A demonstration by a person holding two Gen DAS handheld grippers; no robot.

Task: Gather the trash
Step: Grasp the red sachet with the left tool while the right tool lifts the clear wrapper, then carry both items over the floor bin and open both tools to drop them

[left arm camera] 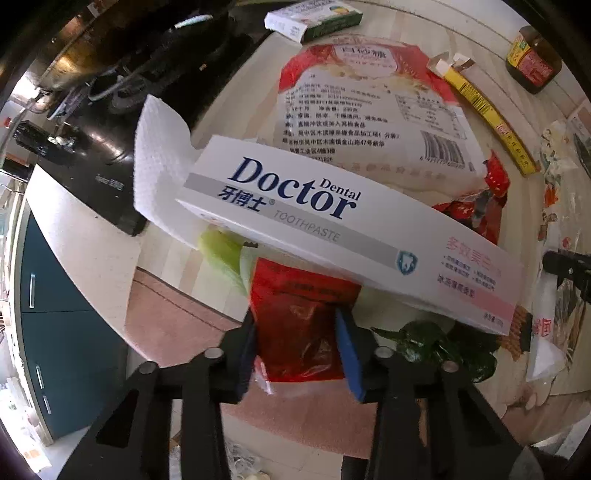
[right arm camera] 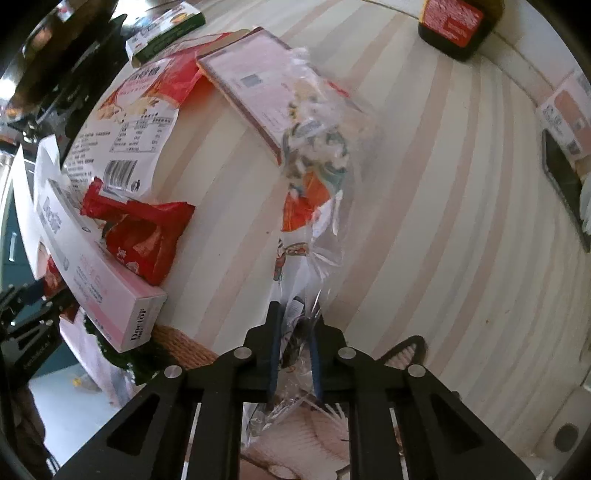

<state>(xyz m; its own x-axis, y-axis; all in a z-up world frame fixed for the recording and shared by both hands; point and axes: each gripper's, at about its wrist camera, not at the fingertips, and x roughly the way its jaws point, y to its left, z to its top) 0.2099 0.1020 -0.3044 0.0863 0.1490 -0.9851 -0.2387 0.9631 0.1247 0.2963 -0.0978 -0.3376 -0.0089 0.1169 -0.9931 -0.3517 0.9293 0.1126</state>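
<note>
In hand: red wrapper (left arm camera: 295, 325) pinched in left hand-held gripper (left arm camera: 297, 345); clear printed bag (right arm camera: 314, 206) clamped in right hand-held gripper (right arm camera: 295, 354). Left on desk (right arm camera: 424, 184): toothpaste box (left arm camera: 332, 221), sugar bag (left arm camera: 369, 110), green box (left arm camera: 314, 18). Early stage, judging by clutter.

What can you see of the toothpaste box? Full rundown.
The toothpaste box is a long white cardboard carton with a grey band, blue "Doctor Dental" lettering and a pink end. It looks closed and undented. It lies flat and diagonal across the pile of trash, resting on a red wrapper and a paper towel, overlapping the big sugar bag. Its pink end sticks out over dark green leaves. Neither gripper visibly touches it.
</note>
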